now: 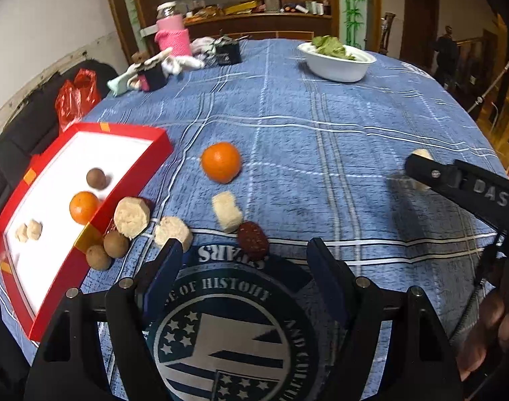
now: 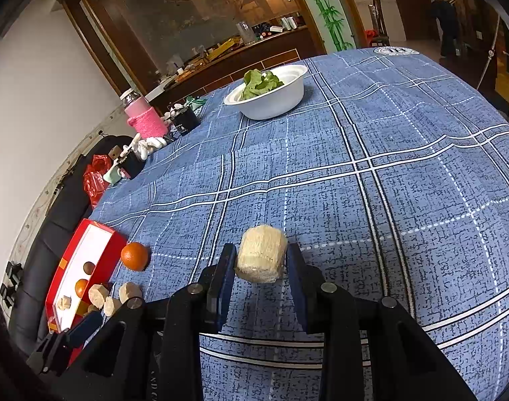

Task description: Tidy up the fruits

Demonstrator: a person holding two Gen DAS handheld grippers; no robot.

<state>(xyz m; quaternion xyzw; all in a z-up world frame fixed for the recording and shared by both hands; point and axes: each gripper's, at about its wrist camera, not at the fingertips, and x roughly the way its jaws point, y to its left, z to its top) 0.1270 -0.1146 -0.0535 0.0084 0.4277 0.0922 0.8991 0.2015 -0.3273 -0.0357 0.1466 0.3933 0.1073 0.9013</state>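
R gripper [image 2: 261,260] gripped a pale cylindrical fruit chunk [image 2: 261,254], lifted over the blue plaid tablecloth [image 2: 388,167] near its front edge. L gripper [image 1: 246,254] hung open, empty. Best carry it level to the red-rimmed white tray [image 1: 127,167] at the left edge w/ 4 pcs inside, then release low.

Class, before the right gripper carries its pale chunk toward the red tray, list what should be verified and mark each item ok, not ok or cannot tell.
1. Pale chunk sits between right gripper fingers: ok.
2. Firm grip on both sides: cannot tell.
3. Red tray has bare floor: ok.
4. Left gripper open, holding nothing: ok.
5. Orange and loose pieces lie between chunk and tray: not ok.
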